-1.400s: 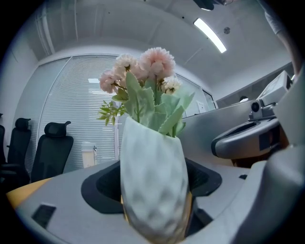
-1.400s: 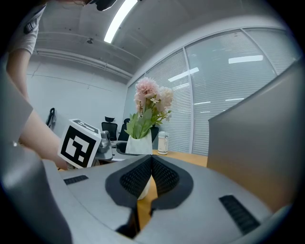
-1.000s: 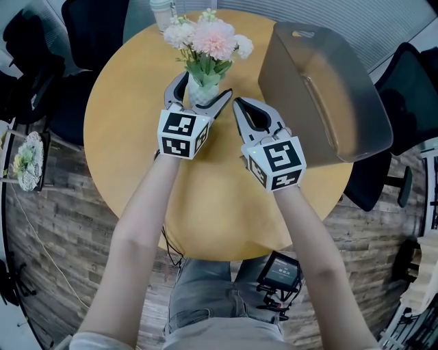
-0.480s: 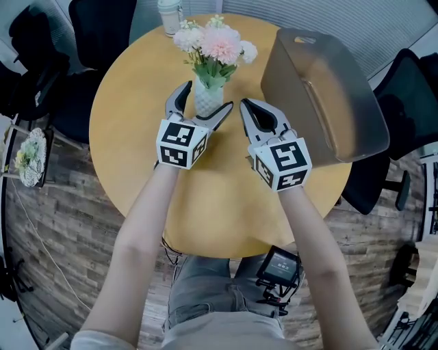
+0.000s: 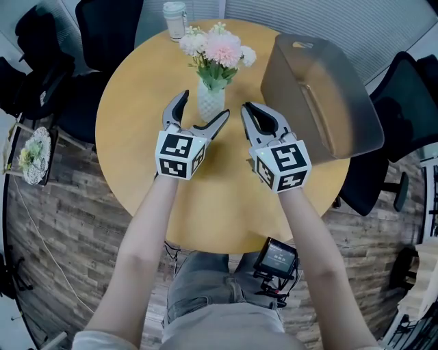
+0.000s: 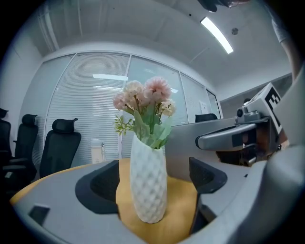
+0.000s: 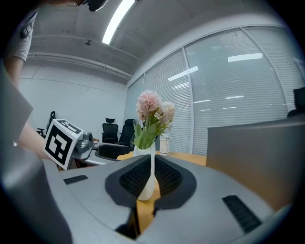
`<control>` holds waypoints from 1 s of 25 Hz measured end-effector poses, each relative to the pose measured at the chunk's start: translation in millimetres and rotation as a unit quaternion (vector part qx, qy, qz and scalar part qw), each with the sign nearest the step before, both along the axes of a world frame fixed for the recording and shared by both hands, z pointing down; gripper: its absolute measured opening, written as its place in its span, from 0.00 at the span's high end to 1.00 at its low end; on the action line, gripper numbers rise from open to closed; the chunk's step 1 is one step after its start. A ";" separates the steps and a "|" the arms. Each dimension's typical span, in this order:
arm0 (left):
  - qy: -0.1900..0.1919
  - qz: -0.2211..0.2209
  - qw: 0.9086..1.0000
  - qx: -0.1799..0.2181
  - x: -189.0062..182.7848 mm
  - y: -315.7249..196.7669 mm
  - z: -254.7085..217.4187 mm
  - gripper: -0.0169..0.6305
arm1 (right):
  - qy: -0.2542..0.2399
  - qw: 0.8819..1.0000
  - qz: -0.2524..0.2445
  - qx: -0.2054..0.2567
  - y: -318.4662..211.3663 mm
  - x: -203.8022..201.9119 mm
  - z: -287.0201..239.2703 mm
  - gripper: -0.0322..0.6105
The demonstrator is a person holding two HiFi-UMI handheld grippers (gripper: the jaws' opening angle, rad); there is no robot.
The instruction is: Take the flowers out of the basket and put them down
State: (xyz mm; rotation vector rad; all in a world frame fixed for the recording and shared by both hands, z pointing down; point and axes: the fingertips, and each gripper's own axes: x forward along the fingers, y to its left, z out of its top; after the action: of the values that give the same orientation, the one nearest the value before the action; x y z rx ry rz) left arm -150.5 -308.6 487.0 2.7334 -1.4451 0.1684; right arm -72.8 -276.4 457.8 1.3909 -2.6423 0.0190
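Seen from above, a person is sitting at a round wooden tabletop, holding a pair of tongs in each hand with both forearms reaching forward. A bunch of pink and cream flowers is standing in a white textured vase, upright on the far half of the tabletop. The vase is just left of a large grey basket and fully outside it.

The left tongs are pointing at the vase with their jaws spread wide. In the left gripper view the vase is standing between the two dark pads, with bare wood showing on either side, so neither pad is touching it.

The right tongs are hovering beside the left pair, between the vase and the basket. Their jaws are drawn together, gripping nothing. In the right gripper view only a thin slit is showing between the ribbed pads, and the vase is visible through it, farther back on the tabletop.

A small lidded cup is standing at the far edge, behind the flowers. Black office chairs are standing around the tabletop on a wood-plank floor, and a small dark device is sitting near the person's lap.
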 end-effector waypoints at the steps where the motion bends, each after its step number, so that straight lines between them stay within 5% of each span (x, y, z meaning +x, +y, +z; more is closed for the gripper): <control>1: 0.002 -0.001 1.000 0.000 -0.3 1.7 -3.4 0.27 | 0.000 1.000 0.003 -0.001 0.4 1.1 -1.6 0.91; 11: 0.015 0.002 1.000 -0.013 0.1 18.4 -26.5 0.28 | -0.010 1.000 0.002 0.006 8.1 0.6 -21.4 0.91; 25: 0.016 -0.015 1.000 -0.016 -10.8 32.9 -45.2 0.57 | -0.006 1.000 0.000 0.009 16.5 -0.6 -37.4 0.91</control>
State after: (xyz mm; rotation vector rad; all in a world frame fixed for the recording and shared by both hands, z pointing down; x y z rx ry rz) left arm -161.3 -275.7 441.7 2.6756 -1.4606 0.1445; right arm -73.4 -259.9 420.4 1.4001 -2.6577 0.0037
